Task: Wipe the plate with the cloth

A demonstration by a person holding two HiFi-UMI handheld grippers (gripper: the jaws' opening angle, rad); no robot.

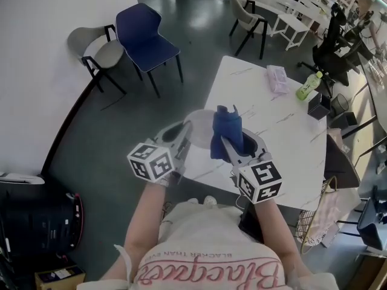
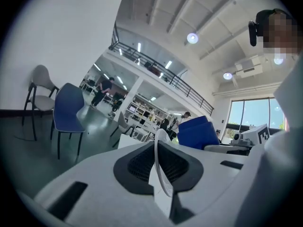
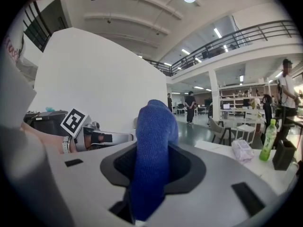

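Note:
My left gripper (image 1: 184, 136) is shut on the rim of a white plate (image 1: 200, 129), held up in the air over the near edge of the white table (image 1: 284, 139). In the left gripper view the plate (image 2: 159, 170) stands edge-on between the closed jaws. My right gripper (image 1: 233, 147) is shut on a blue cloth (image 1: 227, 131), which sticks up out of its jaws right beside the plate. In the right gripper view the cloth (image 3: 153, 145) fills the gap between the jaws, and the left gripper's marker cube (image 3: 75, 122) shows to the left.
On the far side of the table stand a green bottle (image 1: 309, 85), a tissue packet (image 1: 277, 78) and a black box (image 1: 318, 106). A blue chair (image 1: 145, 38) and a grey chair (image 1: 100, 50) stand on the floor to the left. A black bin (image 1: 36, 222) sits at the lower left.

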